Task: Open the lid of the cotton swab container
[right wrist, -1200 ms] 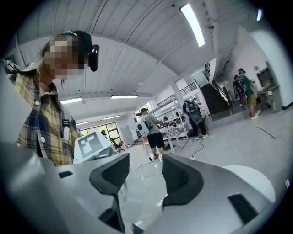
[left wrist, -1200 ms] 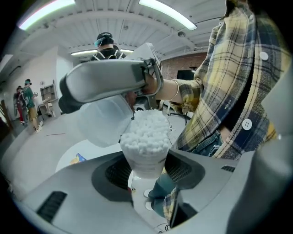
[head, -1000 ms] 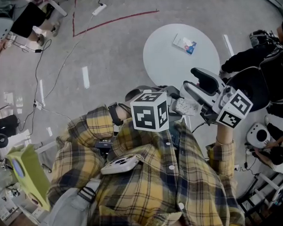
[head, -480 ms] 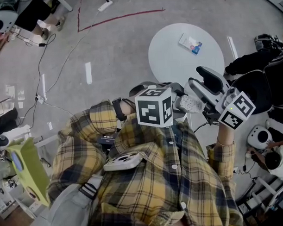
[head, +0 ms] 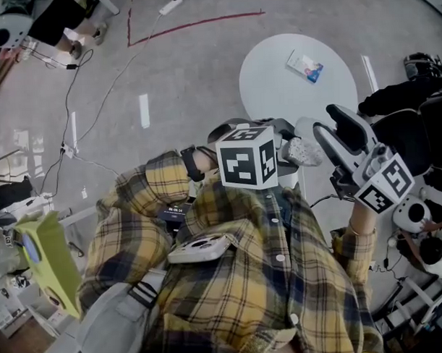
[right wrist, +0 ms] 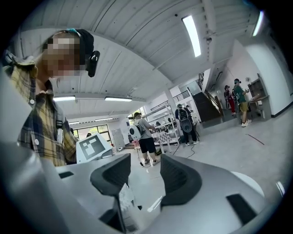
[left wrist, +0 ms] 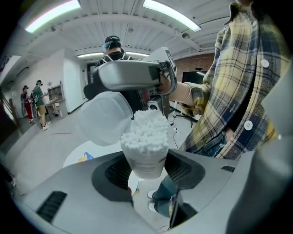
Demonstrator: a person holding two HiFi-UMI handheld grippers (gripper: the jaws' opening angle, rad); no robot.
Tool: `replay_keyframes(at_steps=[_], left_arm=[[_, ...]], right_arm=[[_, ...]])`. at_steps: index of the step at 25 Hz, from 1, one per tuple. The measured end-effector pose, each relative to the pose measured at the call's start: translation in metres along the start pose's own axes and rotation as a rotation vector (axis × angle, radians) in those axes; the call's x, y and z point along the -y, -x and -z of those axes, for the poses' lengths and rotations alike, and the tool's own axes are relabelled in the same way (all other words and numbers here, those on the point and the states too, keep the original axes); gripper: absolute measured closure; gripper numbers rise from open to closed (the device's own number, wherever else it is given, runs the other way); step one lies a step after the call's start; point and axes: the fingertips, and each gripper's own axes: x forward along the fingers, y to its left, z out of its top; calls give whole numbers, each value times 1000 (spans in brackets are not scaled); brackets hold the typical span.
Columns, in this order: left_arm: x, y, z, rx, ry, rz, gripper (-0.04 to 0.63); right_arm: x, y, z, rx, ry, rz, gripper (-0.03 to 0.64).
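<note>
My left gripper (left wrist: 146, 170) is shut on the cotton swab container (left wrist: 144, 145), a small clear tub packed with white swabs that stands upright between the pads. Its translucent lid (left wrist: 101, 119) hangs open to the left. In the head view the container (head: 301, 152) shows just right of the left gripper's marker cube (head: 248, 157). My right gripper (head: 328, 121) is a little to the right of the tub and apart from it. Its jaws have just been closing, but they stand open with nothing between the pads (right wrist: 178, 176). It also crosses the top of the left gripper view, right gripper (left wrist: 132, 75).
A round white table (head: 276, 83) stands ahead with a small packet (head: 305, 66) on it. Cables and a red tape line (head: 194, 25) lie on the grey floor. A seated person (head: 411, 122) and gear are at the right, and people stand further off (right wrist: 145, 137).
The right gripper has drawn back to the right, away from the tub it was touching. The left gripper still holds the container in the same place.
</note>
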Motion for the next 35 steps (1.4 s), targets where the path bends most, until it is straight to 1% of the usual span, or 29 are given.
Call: replay_keyframes(at_steps=[7, 18, 21, 26, 28, 32, 35], left_arm=[[-15, 11, -4, 18, 18, -43, 360], [-31, 22, -10, 53, 56, -101, 360], [-36, 25, -10, 60, 65, -120, 360], [-43, 27, -6, 62, 84, -156, 360], [-43, 27, -6, 62, 90, -161, 360], [-43, 24, -5, 51, 87, -164, 360], [-40, 24, -5, 50, 82, -162, 360]], right_arm=[[-1, 19, -19, 43, 36, 67, 414], [8, 45, -19, 95, 60, 248, 426], [14, 48, -13, 88, 85, 313, 443], [21, 48, 2, 59, 126, 395, 475], [23, 48, 7, 59, 119, 418, 501], [29, 49, 19, 68, 86, 452, 529], [30, 49, 25, 62, 81, 469, 558]])
